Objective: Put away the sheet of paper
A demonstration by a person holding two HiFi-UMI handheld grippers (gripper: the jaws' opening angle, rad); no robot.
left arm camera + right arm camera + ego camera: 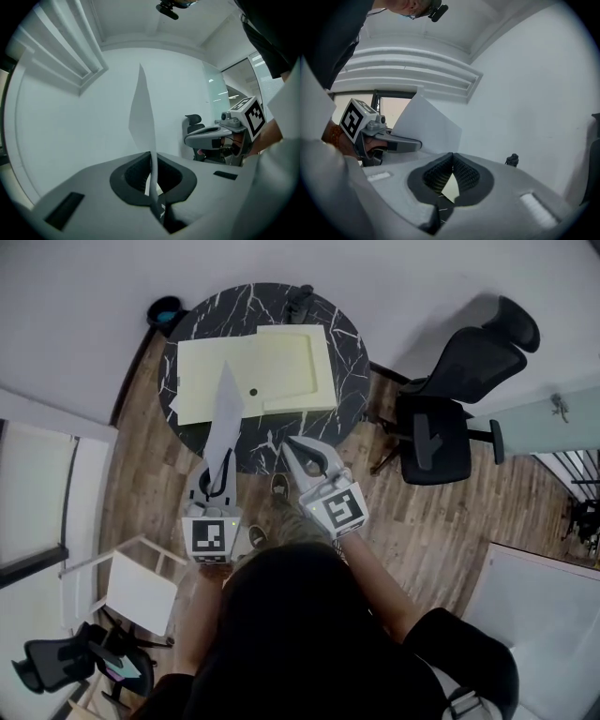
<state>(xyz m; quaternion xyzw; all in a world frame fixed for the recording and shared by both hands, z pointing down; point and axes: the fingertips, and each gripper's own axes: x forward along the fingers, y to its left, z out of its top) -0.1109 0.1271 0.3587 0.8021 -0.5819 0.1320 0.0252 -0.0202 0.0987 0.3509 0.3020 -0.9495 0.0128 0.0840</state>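
Note:
A white sheet of paper [225, 413] stands upright over the near edge of the round black marble table [352, 352]. My left gripper [218, 482] is shut on its lower edge. In the left gripper view the sheet [142, 117] rises thin and edge-on from between the closed jaws [151, 161]. A pale yellow folder [286, 371] lies open on the table beyond it. My right gripper [291, 442] hovers at the table's near edge, to the right of the sheet; its jaws [452, 155] are shut with nothing in them. The right gripper view shows the sheet [431, 126] at its left.
A black office chair [441, 427] stands right of the table. A white chair [141, 594] and another dark chair [66, 662] are at the lower left. A small dark object [300, 301] sits at the table's far edge. The person's shoes [279, 486] are by the table.

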